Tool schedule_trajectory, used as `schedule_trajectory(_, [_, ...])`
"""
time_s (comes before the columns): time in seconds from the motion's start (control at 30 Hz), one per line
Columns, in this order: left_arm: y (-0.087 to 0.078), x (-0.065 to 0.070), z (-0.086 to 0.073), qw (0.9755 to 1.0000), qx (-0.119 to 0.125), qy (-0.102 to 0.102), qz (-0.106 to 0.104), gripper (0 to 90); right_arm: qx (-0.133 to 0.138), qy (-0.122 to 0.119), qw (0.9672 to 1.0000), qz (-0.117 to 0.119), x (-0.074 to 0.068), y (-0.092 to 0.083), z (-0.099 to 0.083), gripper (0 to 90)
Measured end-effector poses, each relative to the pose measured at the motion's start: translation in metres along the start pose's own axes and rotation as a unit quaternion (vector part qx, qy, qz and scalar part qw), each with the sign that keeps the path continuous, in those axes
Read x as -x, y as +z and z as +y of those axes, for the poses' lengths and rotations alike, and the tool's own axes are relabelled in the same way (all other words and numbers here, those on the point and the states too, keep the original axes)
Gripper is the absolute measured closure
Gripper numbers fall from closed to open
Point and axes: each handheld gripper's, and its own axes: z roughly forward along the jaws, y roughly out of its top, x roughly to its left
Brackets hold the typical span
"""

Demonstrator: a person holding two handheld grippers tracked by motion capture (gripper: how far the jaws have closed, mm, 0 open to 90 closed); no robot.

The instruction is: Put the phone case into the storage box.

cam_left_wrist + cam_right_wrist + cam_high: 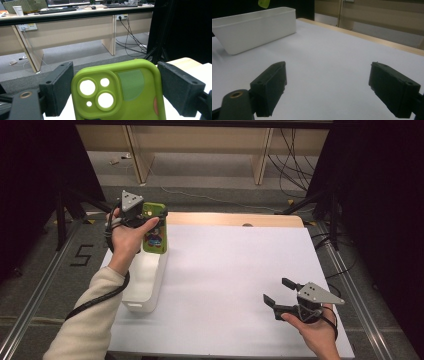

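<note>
Step in hand: the left gripper (150, 220) is holding a green phone case (154, 228) up over the far end of the white bin (145, 290) — by my reading, it is either going in or coming out; the pictures alone do not settle which.
Left gripper: its jaws are clamping the phone case by its two long edges, as the left gripper view shows, with the camera cut-outs facing the lens.
Phone case: it is hanging upright in the air, above the bin's far end at the left side of the table (225, 270), touching neither bin nor table.
Right gripper: the right gripper (278, 293) is resting low over the near right of the table with jaws standing wide apart and nothing between them.
Doing it well: keeping the case upright and centred over the bin's opening is what matters — the bin is narrow, so a tilted case is likely to catch on a wall.
Grip: the soft case may flex, so a steady squeeze seems wiser than a harder one.
Right hand's part: staying clear seems enough.
</note>
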Motion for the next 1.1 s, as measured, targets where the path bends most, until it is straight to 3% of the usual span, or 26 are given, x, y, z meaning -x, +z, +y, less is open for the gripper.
schedule_trajectory(1.1, [0.016, -0.018, 0.0, 0.9998, -0.004, 0.005, 0.017, 16.3, 0.001, 0.001, 1.0, 0.0, 0.0, 0.0, 0.0, 16.0])
